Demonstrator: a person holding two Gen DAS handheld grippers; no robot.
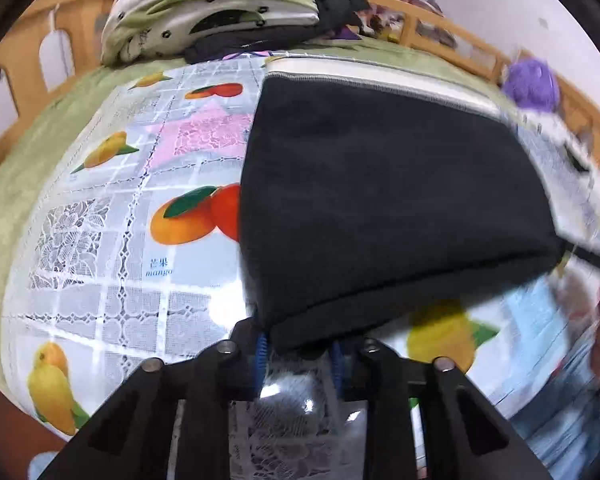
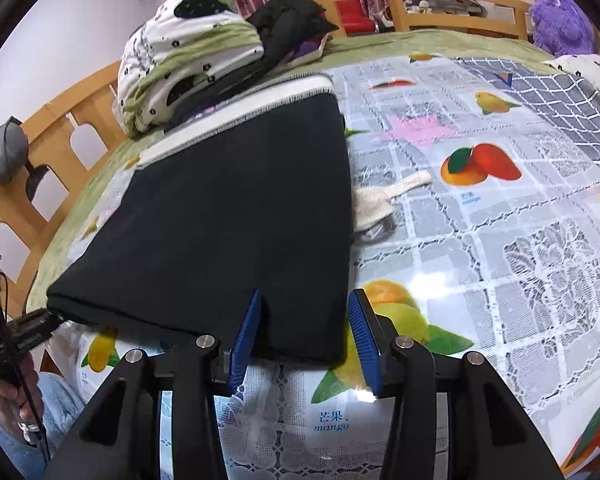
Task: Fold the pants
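Observation:
The black pants (image 1: 380, 200) lie folded into a thick rectangle on the fruit-print plastic sheet (image 1: 140, 200), their white-lined waistband at the far end. In the left wrist view, their near corner fills the gap between the blue pads of my left gripper (image 1: 298, 354) and covers the pad tips, so it is shut on that corner. In the right wrist view, the pants (image 2: 228, 208) lie flat. My right gripper (image 2: 304, 332) straddles their near right corner. One pad overlaps the cloth and the other stands just off its edge, without pinching. The left gripper (image 2: 32, 328) shows at the near left corner.
A rolled white-and-green quilt (image 2: 188, 64) and black clothes (image 2: 288, 20) are piled behind the pants. A cream cloth piece (image 2: 384, 196) lies to the pants' right, with a checked cloth (image 2: 560, 100) beyond it. There is a purple plush toy (image 2: 560, 20) at the back right. A wooden bed rail (image 2: 52, 136) borders the left. A person's hand (image 2: 16, 400) is at the lower left.

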